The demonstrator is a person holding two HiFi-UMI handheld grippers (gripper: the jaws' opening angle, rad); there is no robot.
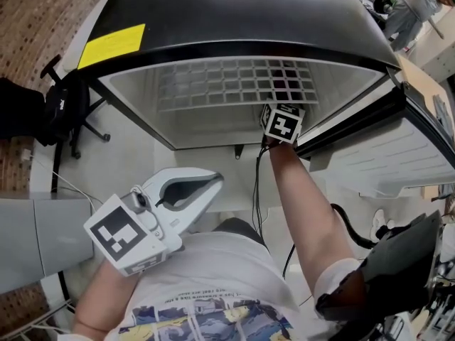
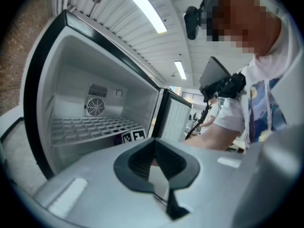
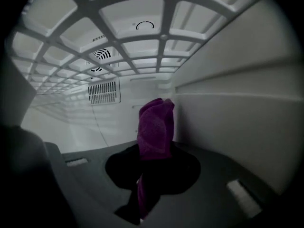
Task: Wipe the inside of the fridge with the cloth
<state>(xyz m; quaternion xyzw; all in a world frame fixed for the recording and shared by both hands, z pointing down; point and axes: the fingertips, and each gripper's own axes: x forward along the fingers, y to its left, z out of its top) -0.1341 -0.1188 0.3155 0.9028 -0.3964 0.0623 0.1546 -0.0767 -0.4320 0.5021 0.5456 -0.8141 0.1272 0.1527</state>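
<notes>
Grid shelf [image 1: 227, 84] in fridge [image 1: 249, 13], perhaps plastic

One fridge [image 1: 234, 6], holding one wire shelf [image 1: 213, 84] and one round fan [image 2: 95, 107], with one door [image 1: 398, 155] at three o'clock. One cloth [image 3: 156, 122]. Two tongs: the left tongs [image 1: 217, 180] and the right tongs [image 3: 156, 151]. One yellow label [image 1: 111, 45] at ten o'clock, one chair [image 1: 64, 109] at nine o'clock, one bystander [image 1: 416, 6] at one o'clock.

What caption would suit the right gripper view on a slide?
Right gripper holds a purple cloth inside the fridge, under the shelf, near a side wall.
</notes>
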